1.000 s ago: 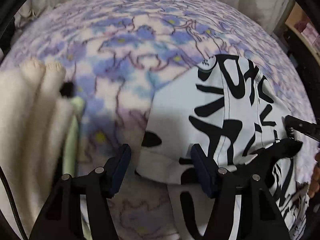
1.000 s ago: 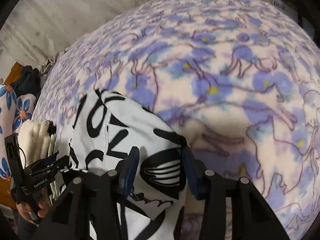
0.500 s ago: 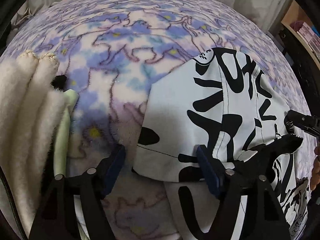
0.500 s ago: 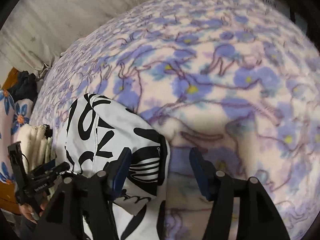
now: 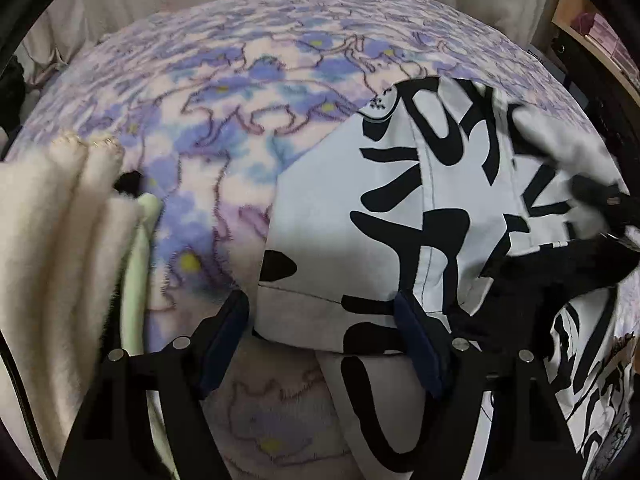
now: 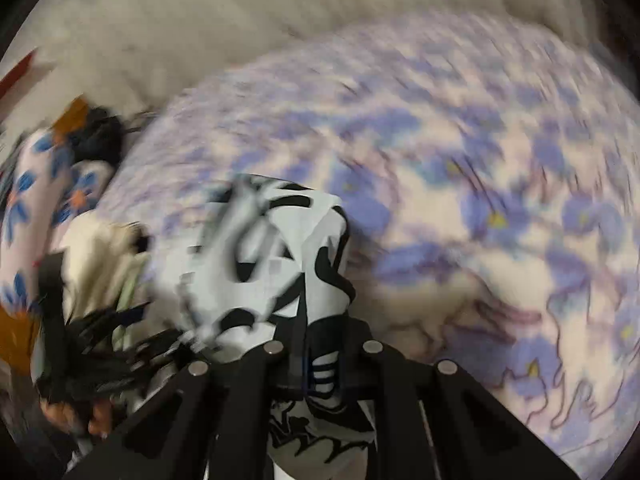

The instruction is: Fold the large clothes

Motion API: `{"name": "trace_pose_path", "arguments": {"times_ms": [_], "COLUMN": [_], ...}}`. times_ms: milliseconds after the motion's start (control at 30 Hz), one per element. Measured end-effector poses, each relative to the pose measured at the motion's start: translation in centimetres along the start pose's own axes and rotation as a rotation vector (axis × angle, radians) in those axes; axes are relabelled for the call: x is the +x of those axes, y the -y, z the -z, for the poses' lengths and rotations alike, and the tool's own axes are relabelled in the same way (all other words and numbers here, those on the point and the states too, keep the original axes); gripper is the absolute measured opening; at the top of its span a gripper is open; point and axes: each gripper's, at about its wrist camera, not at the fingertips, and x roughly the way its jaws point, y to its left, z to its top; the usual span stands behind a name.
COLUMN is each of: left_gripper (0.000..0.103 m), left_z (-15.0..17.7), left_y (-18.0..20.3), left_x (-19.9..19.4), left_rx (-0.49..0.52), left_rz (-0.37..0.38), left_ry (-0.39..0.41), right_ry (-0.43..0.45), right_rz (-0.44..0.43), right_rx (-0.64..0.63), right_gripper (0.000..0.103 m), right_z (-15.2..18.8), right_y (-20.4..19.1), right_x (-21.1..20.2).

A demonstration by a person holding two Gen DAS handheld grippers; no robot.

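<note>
Right wrist shows right gripper [image 6: 320, 356] clamping the black-and-white garment [image 6: 280, 248]; left gripper [image 5: 324, 340] spread wide.

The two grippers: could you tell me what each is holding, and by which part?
The right gripper pinches a bunched fold of the black-and-white garment. The left gripper is open, holding nothing.
</note>
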Motion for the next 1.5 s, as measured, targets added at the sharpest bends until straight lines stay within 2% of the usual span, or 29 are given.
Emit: {"name": "trace_pose_path", "arguments": {"times_ms": [133, 267, 367, 500, 600, 700, 767, 833, 967, 1033, 1100, 1167, 1200, 1233, 1400, 1500], "left_gripper": [0.072, 0.072, 0.072, 0.072, 0.072, 0.072, 0.072, 0.072, 0.072, 0.072, 0.072, 0.072, 0.072, 0.073, 0.076, 0.077], "left_z": [1.0, 2.9, 5.5, 10.7, 14.8, 19.9, 22.6, 25.1, 29.0, 30.8, 31.9, 32.9, 33.3, 33.6, 32.8, 31.9], "left_y": [0.6, 1.4, 1.8, 0.6, -0.1, -0.4, -0.4, -0.4, -0.1, 0.2, 0.2, 0.3, 0.3, 0.4, -0.6, -1.2], "left_x": [-2.7, -7.3, -11.3, -14.4, -15.2, -16.3, -16.9, -17.4, -18.1, -18.5, -19.0, -19.8, -20.3, -20.6, -20.4, -18.8], "left_rx": [0.030, 0.083, 0.143, 0.121, 0.087, 0.063, 0.050, 0.025, 0.031, 0.033, 0.026, 0.012, 0.005, -0.001, -0.075, -0.180], "left_rz": [-0.027, -0.029, 0.035, 0.174, 0.225, 0.266, 0.282, 0.309, 0.321, 0.337, 0.346, 0.378, 0.391, 0.405, 0.514, 0.596], "left_ry": [0.061, 0.186, 0.255, 0.220, 0.162, 0.124, 0.114, 0.104, 0.056, 0.026, 0.015, 0.006, 0.005, 0.006, -0.014, -0.035], "right_ry": [0.114, 0.175, 0.206, 0.226, 0.226, 0.205, 0.172, 0.133, 0.072, 0.056, 0.056, 0.043, 0.035, 0.032, 0.014, 0.025], "right_rz": [-0.062, -0.066, -0.061, -0.039, 0.003, 0.057, 0.104, 0.145, 0.167, 0.146, 0.112, 0.058, 0.032, 0.004, -0.196, -0.289], "right_rx": [-0.236, -0.442, -0.561, -0.673, -0.752, -0.770, -0.747, -0.670, -0.462, -0.344, -0.245, -0.145, -0.102, -0.061, 0.147, 0.268], "right_gripper": [0.008, 0.008, 0.008, 0.008, 0.008, 0.009, 0.013, 0.015, 0.016, 0.016, 0.019, 0.033, 0.046, 0.055, 0.060, 0.061], "right_z": [1.9, 5.8, 9.1, 14.1, 18.5, 22.1, 24.5, 26.4, 28.8, 29.9, 30.7, 31.5, 31.9, 32.2, 32.8, 32.8], "right_y": [-5.1, -9.5, -11.9, -13.0, -13.4, -13.2, -12.5, -11.4, -9.1, -8.2, -7.6, -7.2, -7.1, -7.0, -6.4, -5.6], "right_x": [-5.3, -9.7, -12.7, -16.7, -19.8, -21.6, -22.1, -22.2, -22.0, -22.3, -22.6, -22.9, -23.0, -23.2, -22.5, -21.6]}}
